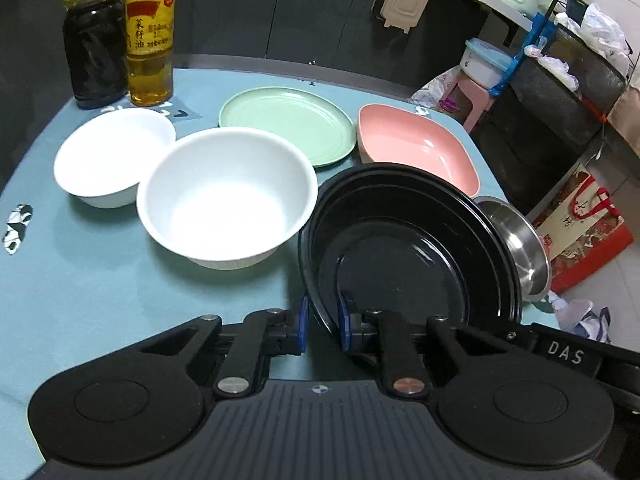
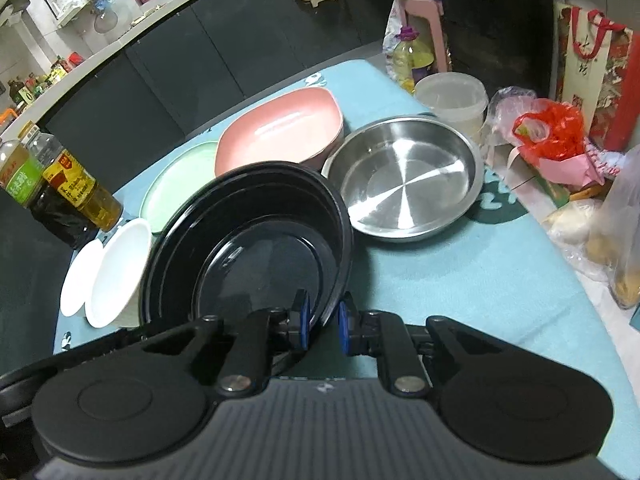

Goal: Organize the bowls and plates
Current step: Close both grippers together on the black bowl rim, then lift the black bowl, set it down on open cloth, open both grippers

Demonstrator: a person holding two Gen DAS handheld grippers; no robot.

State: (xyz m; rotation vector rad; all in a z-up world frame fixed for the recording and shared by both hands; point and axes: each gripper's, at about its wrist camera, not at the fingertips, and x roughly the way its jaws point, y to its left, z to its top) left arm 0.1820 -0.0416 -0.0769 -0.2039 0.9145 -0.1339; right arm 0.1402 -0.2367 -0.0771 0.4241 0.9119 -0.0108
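Observation:
A large black bowl (image 1: 412,256) sits near the table's front, and both grippers grip its near rim. My left gripper (image 1: 322,322) is shut on the rim's left side, blue pads on either side of the wall. My right gripper (image 2: 323,320) is shut on the rim's right side of the black bowl (image 2: 256,248). Two white bowls (image 1: 228,196) (image 1: 114,154) stand to its left. Behind lie a green plate (image 1: 286,124) and a pink squarish dish (image 1: 416,146). A steel pan (image 2: 404,176) rests to the bowl's right.
Two bottles (image 1: 150,36) of oil and dark sauce stand at the table's back left. A clear plastic tub (image 2: 452,100) and plastic bags (image 2: 552,136) crowd the right side. The blue tablecloth (image 1: 100,288) ends close behind the dishes; a pink stool (image 2: 424,24) stands beyond.

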